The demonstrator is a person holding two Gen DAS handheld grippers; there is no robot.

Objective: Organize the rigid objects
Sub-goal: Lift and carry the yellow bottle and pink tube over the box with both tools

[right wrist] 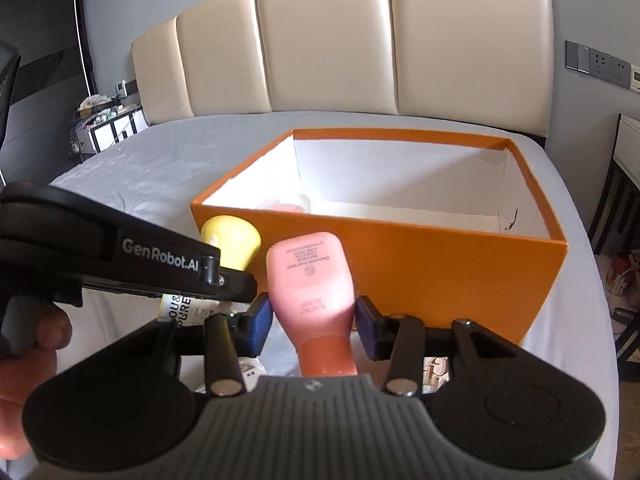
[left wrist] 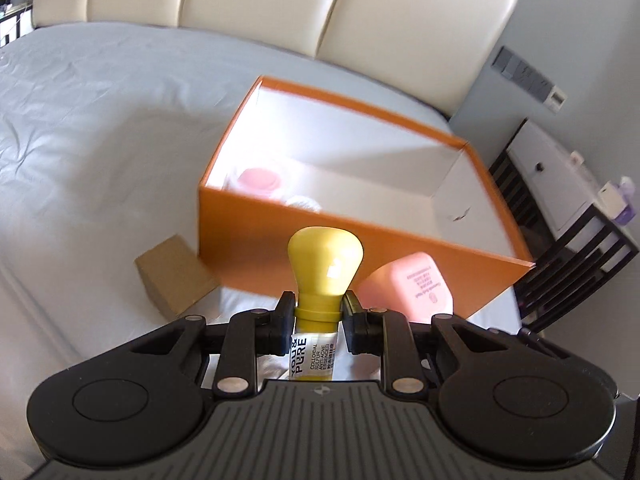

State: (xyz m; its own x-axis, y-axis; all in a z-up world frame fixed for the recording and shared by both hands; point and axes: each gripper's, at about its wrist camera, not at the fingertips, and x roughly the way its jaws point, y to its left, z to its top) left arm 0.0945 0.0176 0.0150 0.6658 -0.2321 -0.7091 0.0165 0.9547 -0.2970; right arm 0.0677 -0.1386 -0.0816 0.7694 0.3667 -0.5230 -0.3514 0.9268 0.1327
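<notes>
Left hand-held gripper (left wrist: 316,312) clamped on a yellow dropper bottle (left wrist: 324,268) just under its bulb-shaped cap, label reading "YOU & PURE" running back toward the camera between the pads. Right hand-held gripper (right wrist: 314,320) closed on a pink bottle (right wrist: 310,280), black pads pressing on either side of its waist, flat printed base pointing forward and the narrower neck end toward the camera. Both held off the bed (left wrist: 80,120), side by side, short of the near wall of an open orange box (right wrist: 440,276) with a white inside, standing on the grey sheet. Inside the box, near its left corner, a pink-lidded jar (left wrist: 258,180) and a small pale round thing (left wrist: 302,202) beside it, too blurred to name. Small brown cardboard carton (left wrist: 176,276) lying on the sheet just left of the box's near corner, seemingly touching it. Seen from the right wrist, left gripper body marked "GenRobot.AI" crossing the left of the view, with the person's hand (right wrist: 24,344) gripping its handle below. Cream padded headboard (right wrist: 320,40) behind the bed; dark slatted bedside stand (left wrist: 568,240) to the right, with wall switches (left wrist: 528,76) above it
</notes>
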